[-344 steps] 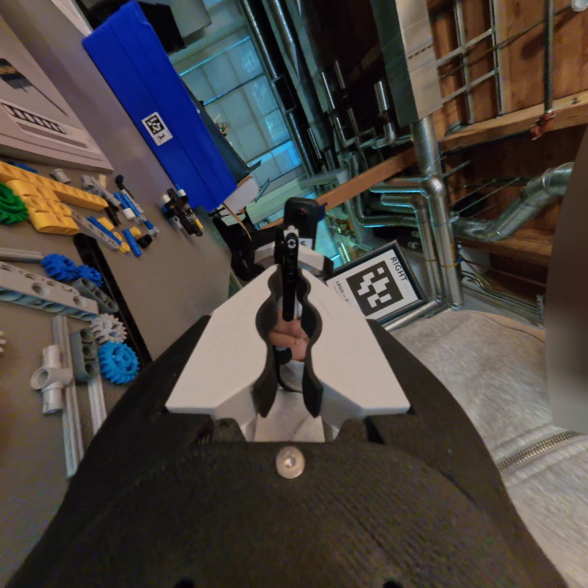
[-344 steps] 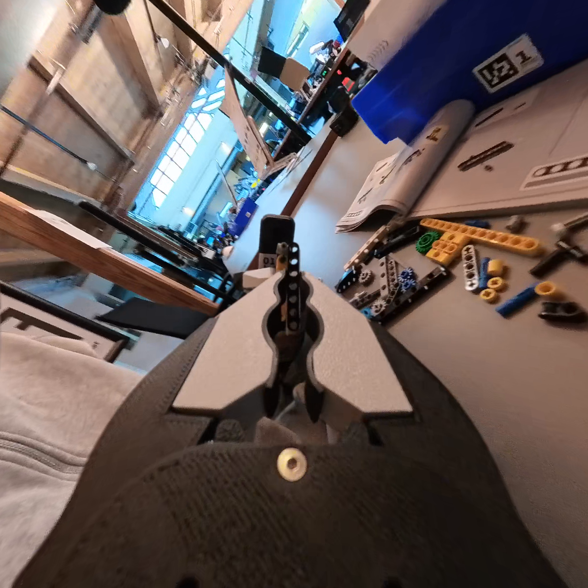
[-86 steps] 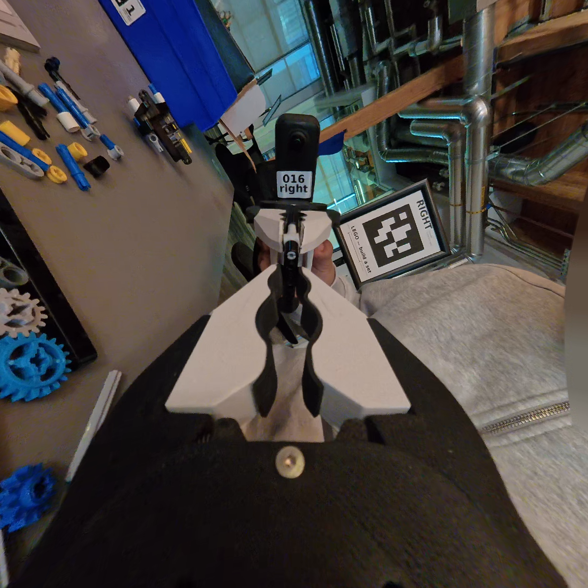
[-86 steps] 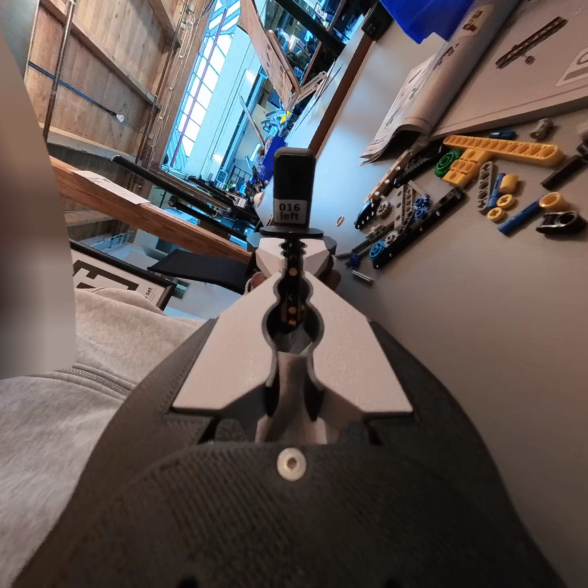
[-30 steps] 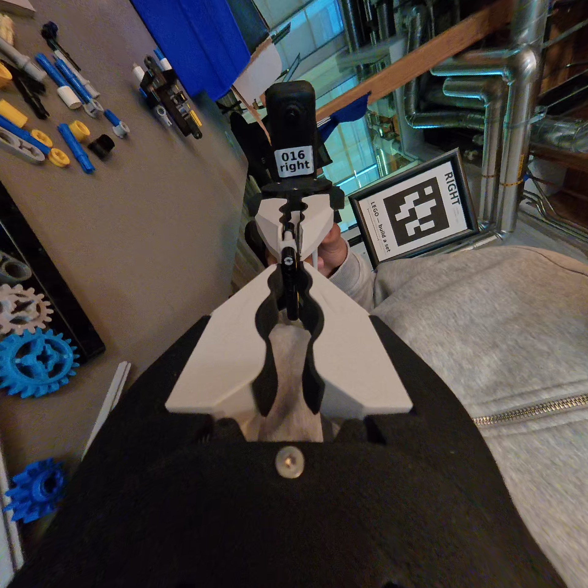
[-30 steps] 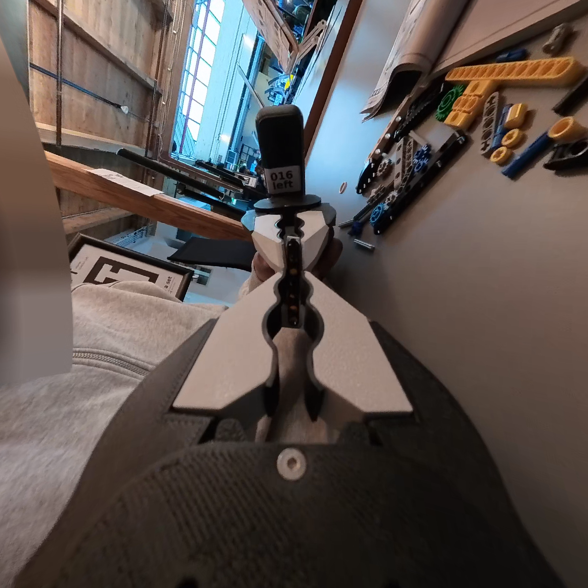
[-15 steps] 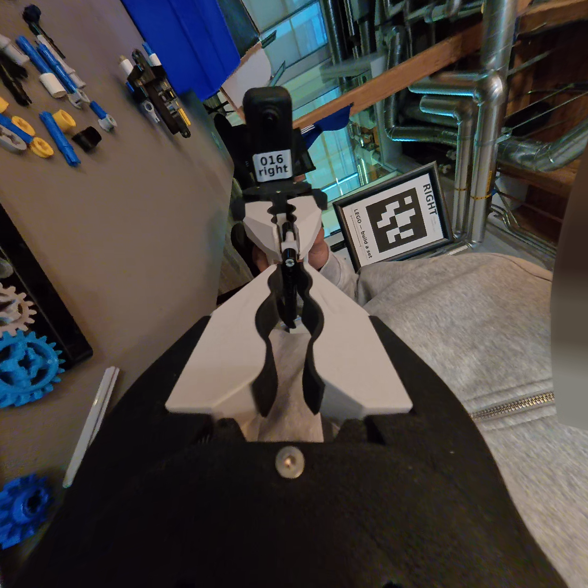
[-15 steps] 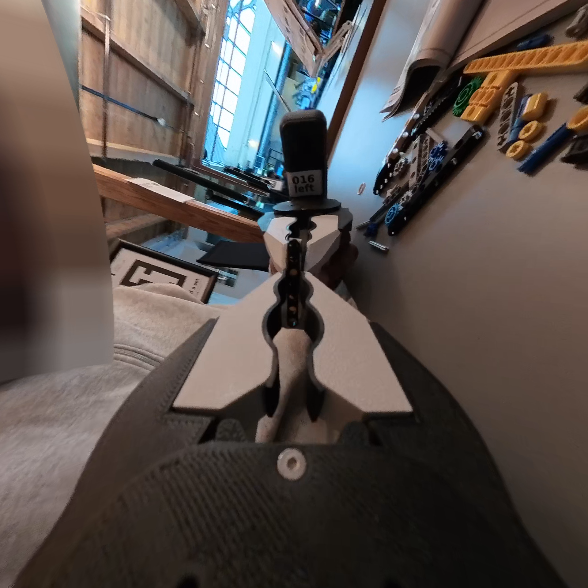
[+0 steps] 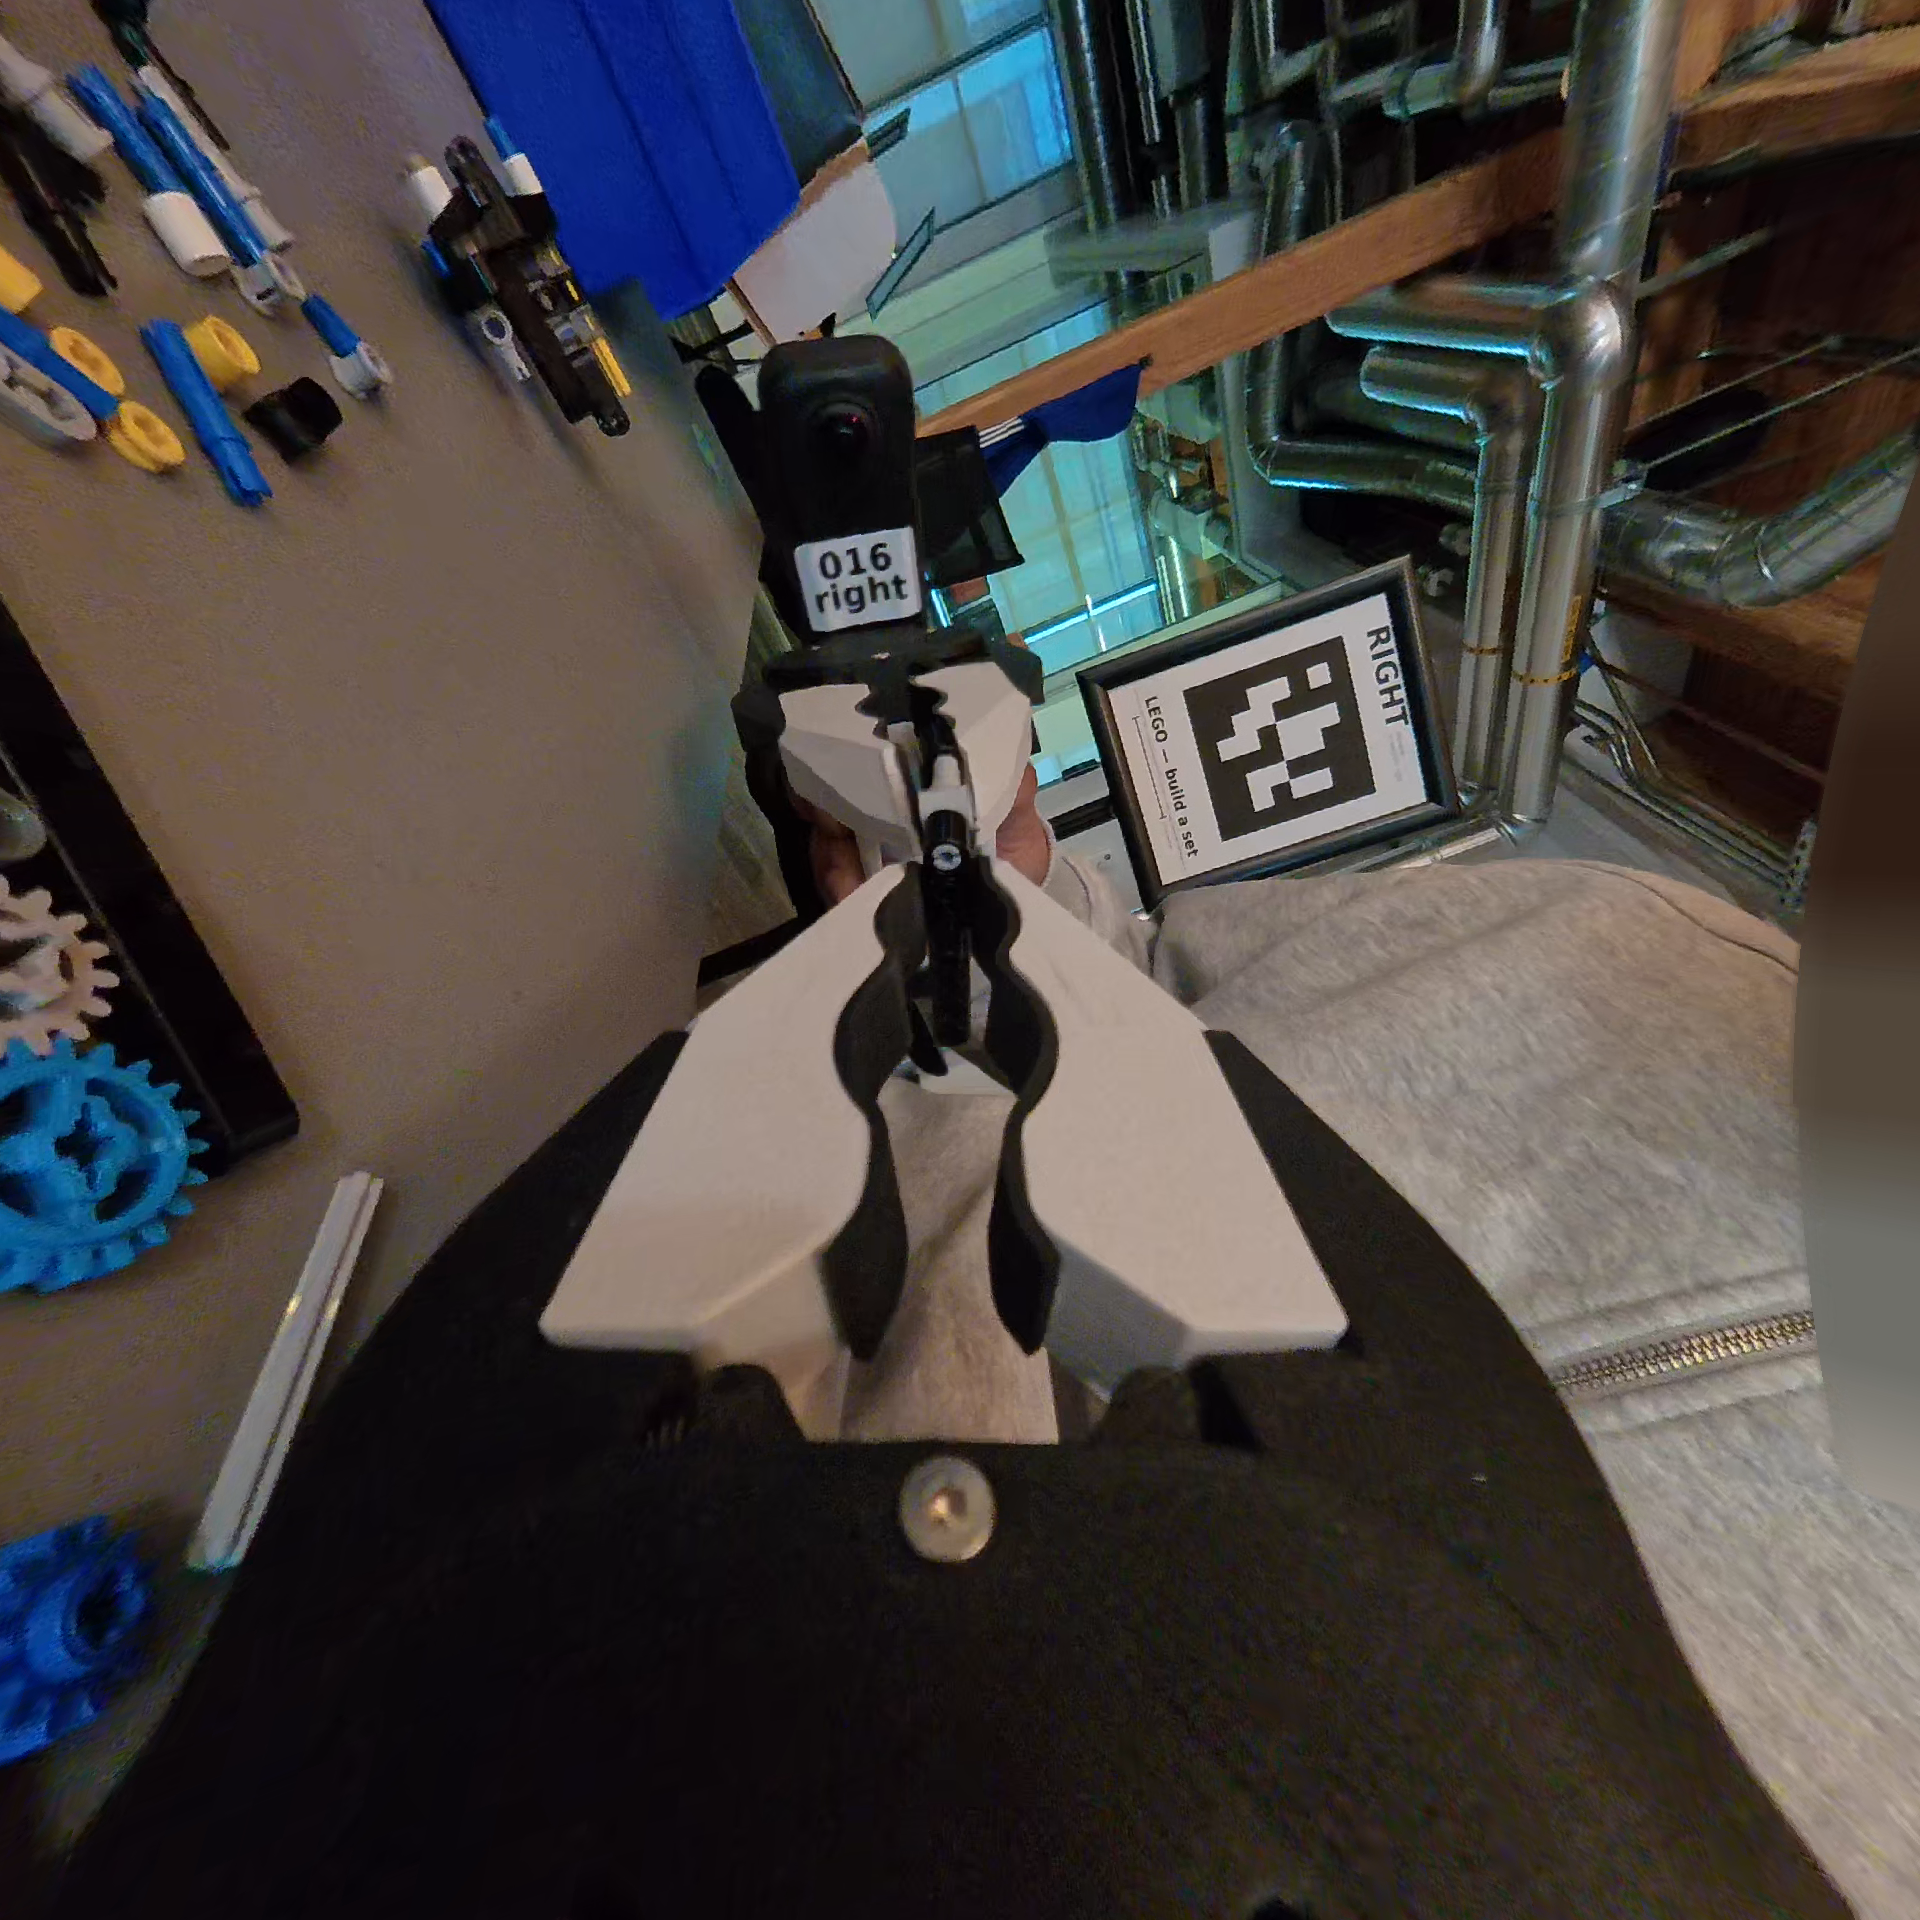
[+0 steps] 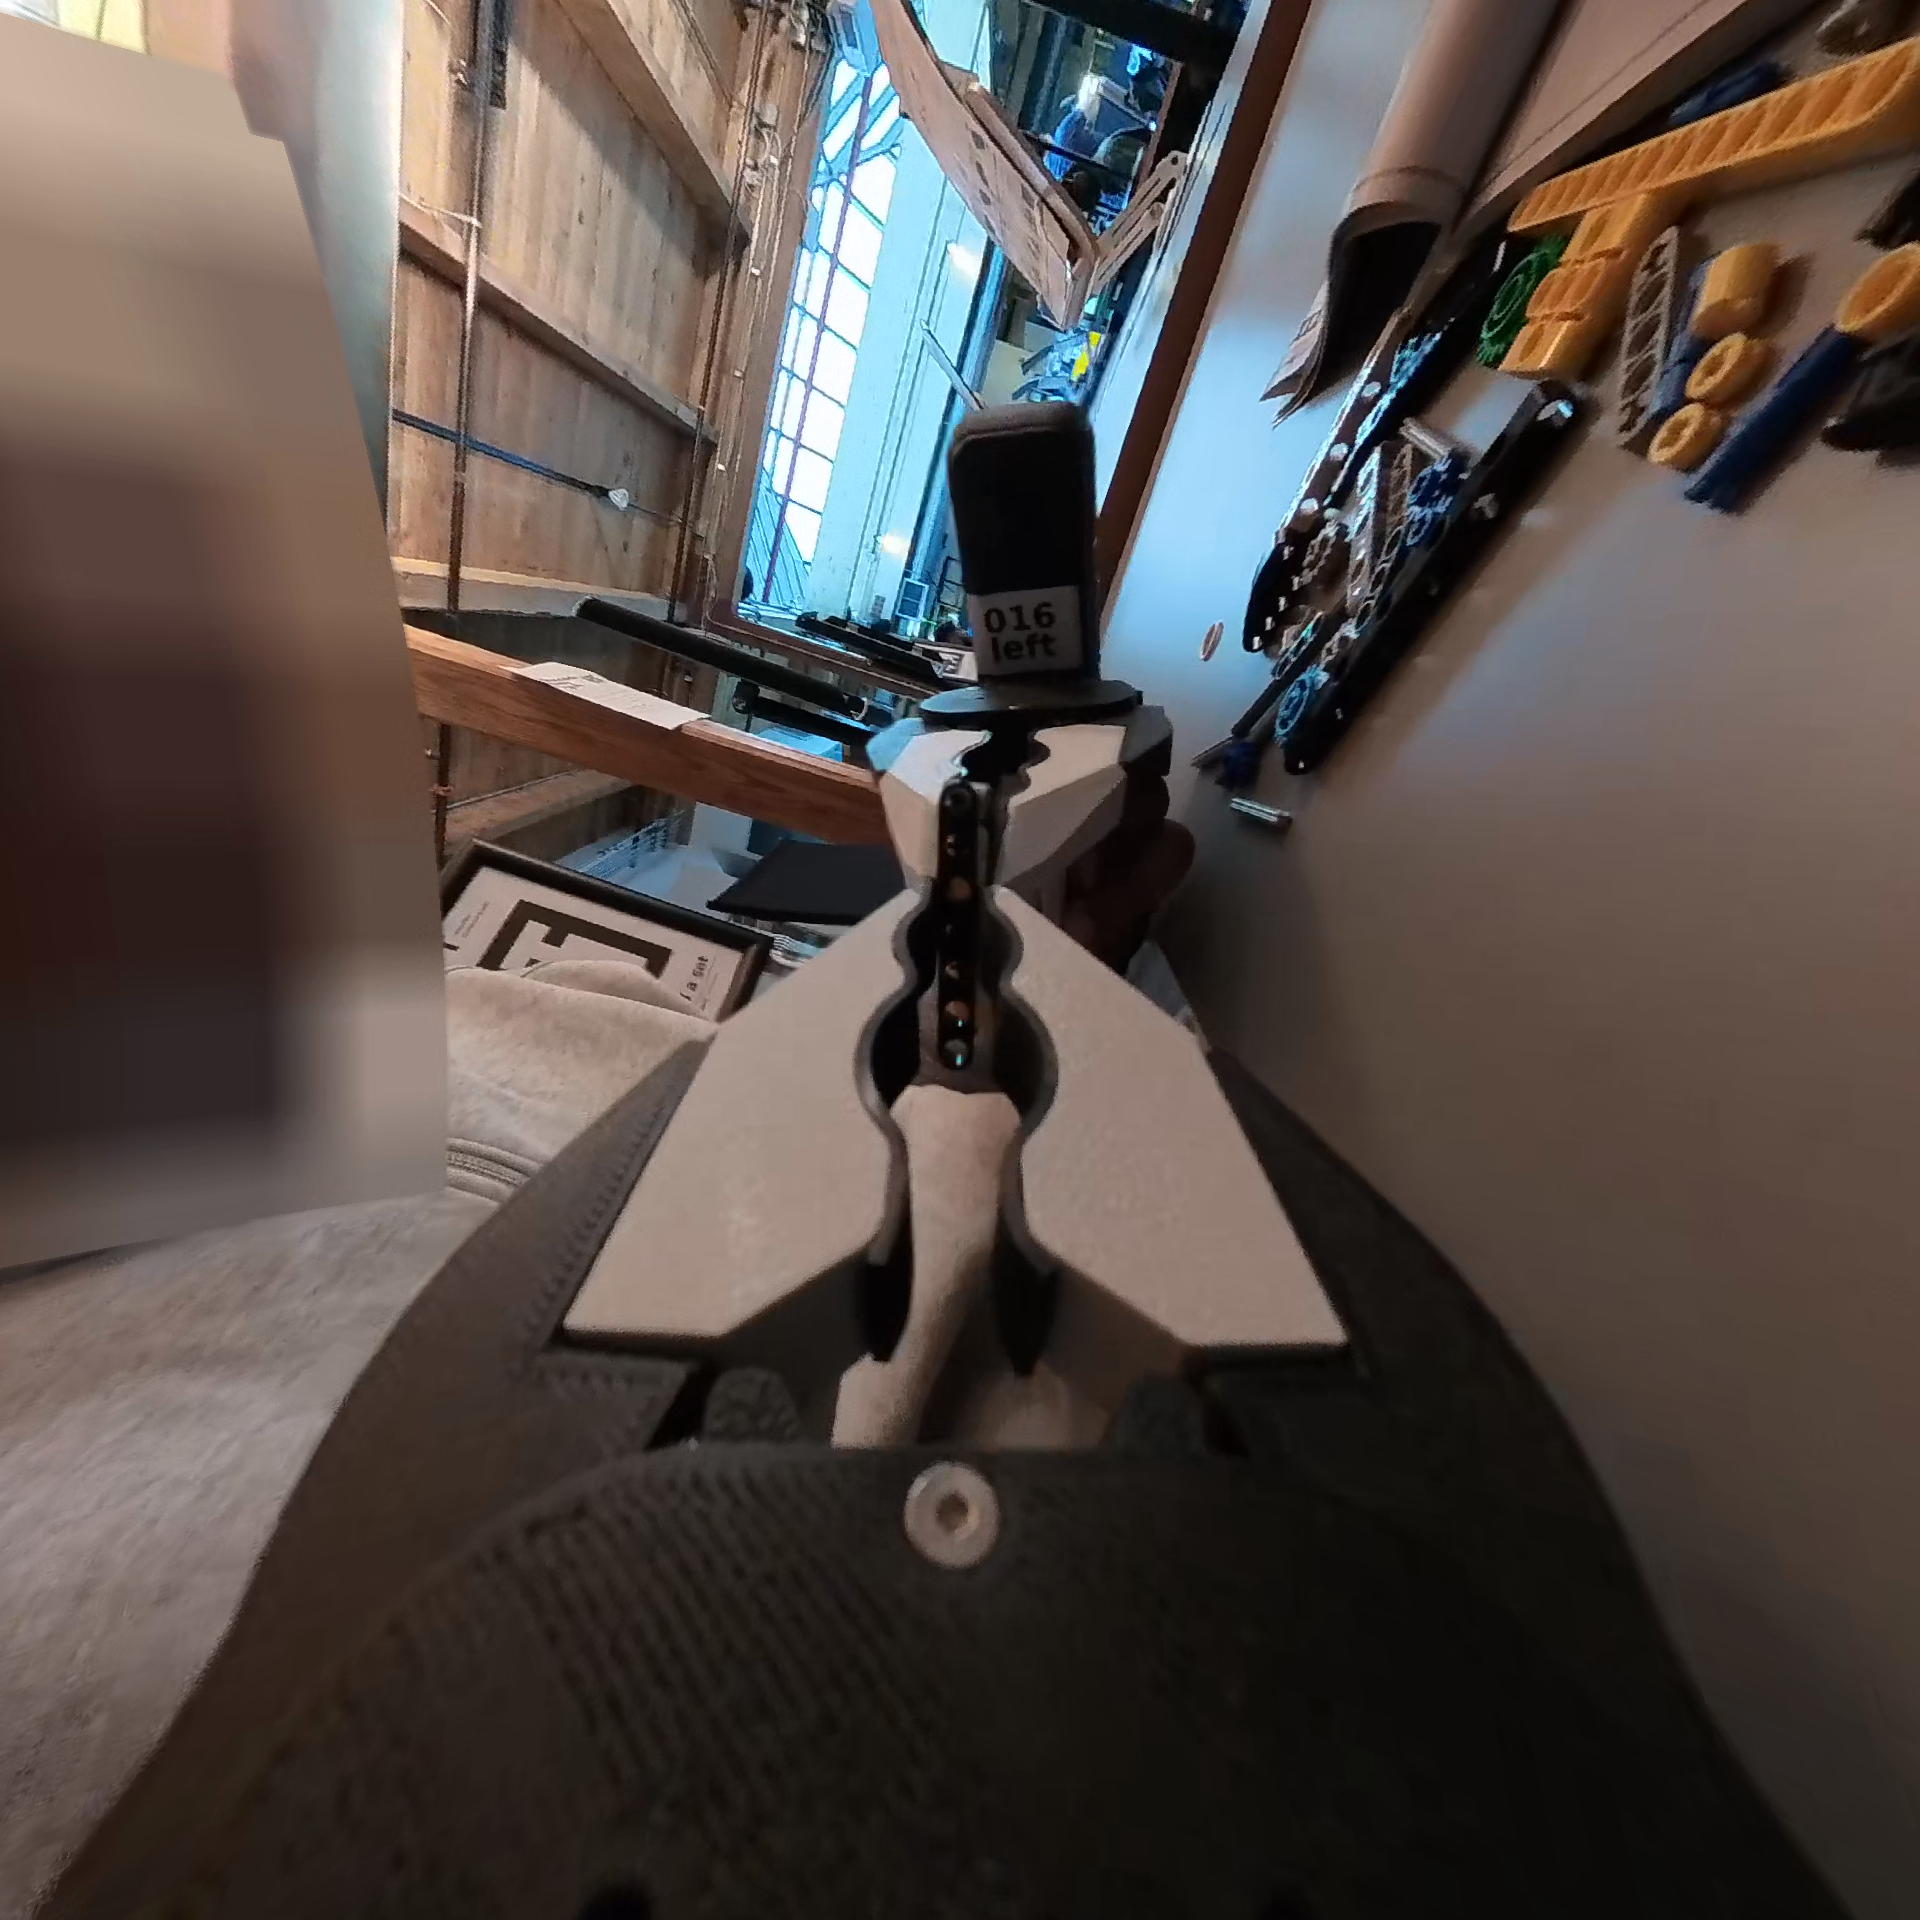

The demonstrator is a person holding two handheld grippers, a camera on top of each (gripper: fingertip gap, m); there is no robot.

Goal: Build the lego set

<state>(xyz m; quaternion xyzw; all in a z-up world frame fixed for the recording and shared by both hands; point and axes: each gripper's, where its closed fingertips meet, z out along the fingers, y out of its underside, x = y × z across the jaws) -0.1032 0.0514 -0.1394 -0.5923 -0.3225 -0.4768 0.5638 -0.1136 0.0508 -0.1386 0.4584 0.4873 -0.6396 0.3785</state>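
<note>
Grey table (image 9: 436, 644), both hand-held grippers facing, left (image 9: 945, 914) and right (image 10: 961, 914) clamped on black beam (image 10: 958, 935)

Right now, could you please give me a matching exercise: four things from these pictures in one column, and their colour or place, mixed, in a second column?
Column one
1. large gear
2. long beam on the table
3. thin black beam
4. framed sign

Column two
a. gripped by the left gripper and the right gripper
b. yellow
c. blue
d. beside the grey sweatshirt

Pairs: 1-c, 2-b, 3-a, 4-d
</note>
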